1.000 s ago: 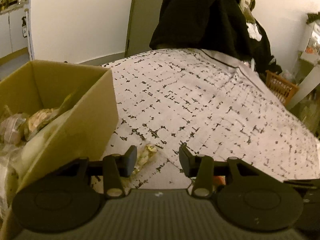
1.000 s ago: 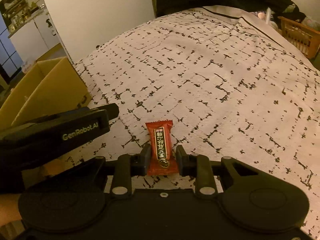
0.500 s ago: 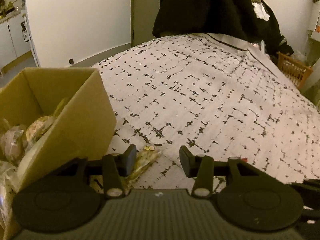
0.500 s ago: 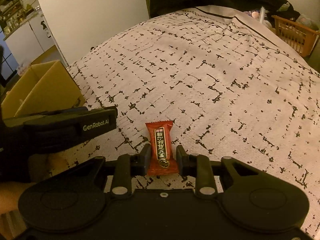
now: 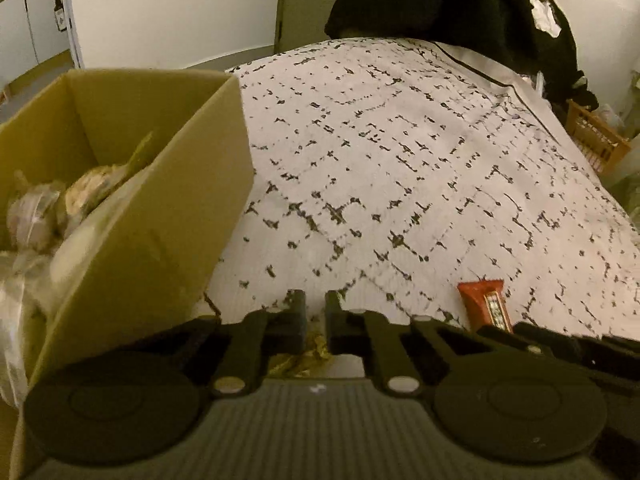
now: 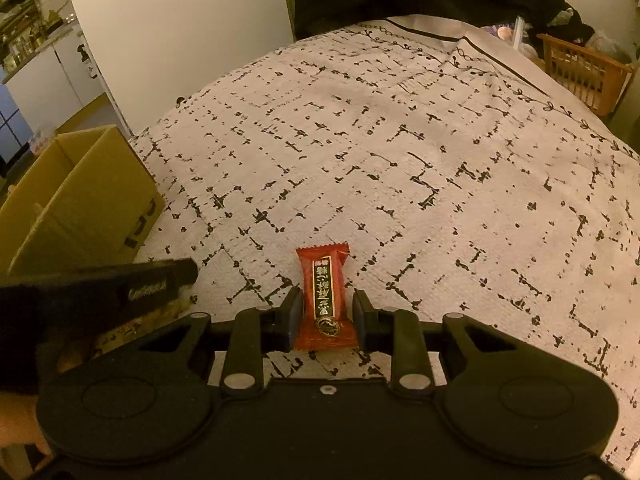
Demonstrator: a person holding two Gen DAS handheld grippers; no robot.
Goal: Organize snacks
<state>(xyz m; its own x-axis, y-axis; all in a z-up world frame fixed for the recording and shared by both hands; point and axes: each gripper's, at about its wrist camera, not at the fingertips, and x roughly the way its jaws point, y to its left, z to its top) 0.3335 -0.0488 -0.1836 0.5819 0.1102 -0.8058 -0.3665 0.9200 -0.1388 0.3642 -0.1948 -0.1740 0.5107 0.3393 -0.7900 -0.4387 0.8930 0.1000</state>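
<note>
My left gripper (image 5: pixel 315 312) is shut on a yellowish snack wrapper (image 5: pixel 304 358), mostly hidden behind the fingers, just right of an open cardboard box (image 5: pixel 152 232) that holds several wrapped snacks (image 5: pixel 60 204). My right gripper (image 6: pixel 326 312) is closed around a red snack bar (image 6: pixel 326 300) with black and gold lettering; the pads sit at its sides on the patterned tablecloth. The same red bar shows in the left wrist view (image 5: pixel 486 308). The box also shows in the right wrist view (image 6: pixel 80 204), with the left gripper body (image 6: pixel 100 292) in front of it.
The table is covered by a white cloth with black marks (image 6: pixel 400 160). Dark clothing (image 5: pixel 440 0) hangs at the far end. A wooden crate (image 6: pixel 580 72) stands beyond the right edge. White wall and cabinets are on the left.
My left gripper has closed on the yellowish wrapper that lay between its open fingers. The right gripper stays around the red bar, with its pads slightly further apart.
</note>
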